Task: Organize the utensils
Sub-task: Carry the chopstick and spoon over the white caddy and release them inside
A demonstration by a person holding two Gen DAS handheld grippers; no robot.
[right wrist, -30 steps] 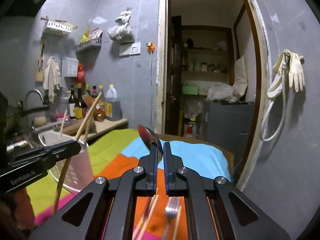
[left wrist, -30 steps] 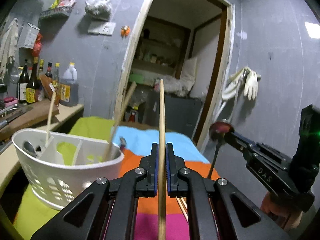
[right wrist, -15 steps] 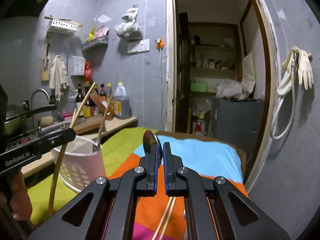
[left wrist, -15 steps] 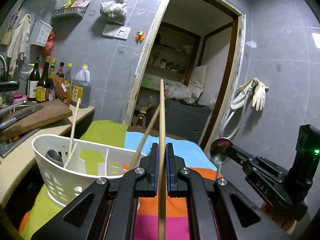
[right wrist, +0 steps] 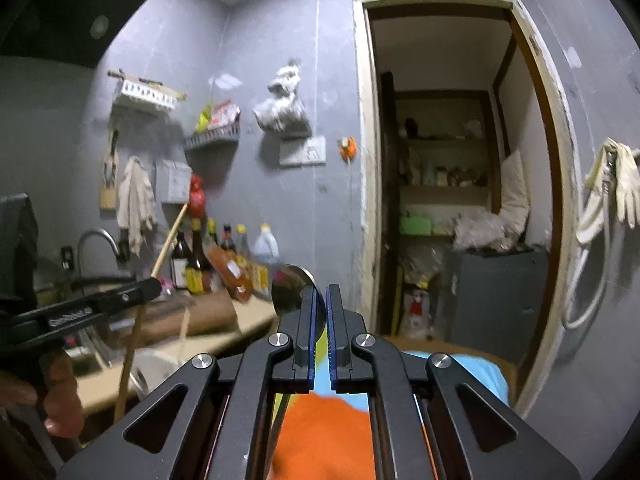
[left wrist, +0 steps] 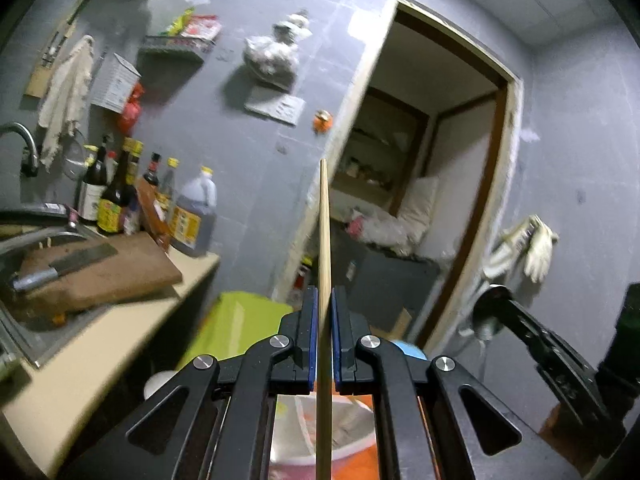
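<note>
My left gripper [left wrist: 324, 300] is shut on a wooden chopstick [left wrist: 324, 248] that stands upright between the pads; it also shows in the right wrist view [right wrist: 160, 260]. The white utensil basket [left wrist: 344, 428] lies low beneath the left gripper, mostly hidden by it. My right gripper [right wrist: 321, 296] is shut on a metal spoon [right wrist: 290, 294], bowl up; the spoon also shows in the left wrist view [left wrist: 490, 312] at the right. Both grippers are raised above the striped cloth [right wrist: 320, 432].
A counter [left wrist: 100, 344] at the left holds a cutting board with a cleaver [left wrist: 60, 268], bottles [left wrist: 116, 196] and a sink tap [left wrist: 24, 148]. An open doorway [right wrist: 452, 200] is behind. Gloves [right wrist: 620, 188] hang on the right wall.
Both grippers have risen and tilted upward with their utensils. The basket has dropped from the middle left to under the left gripper.
</note>
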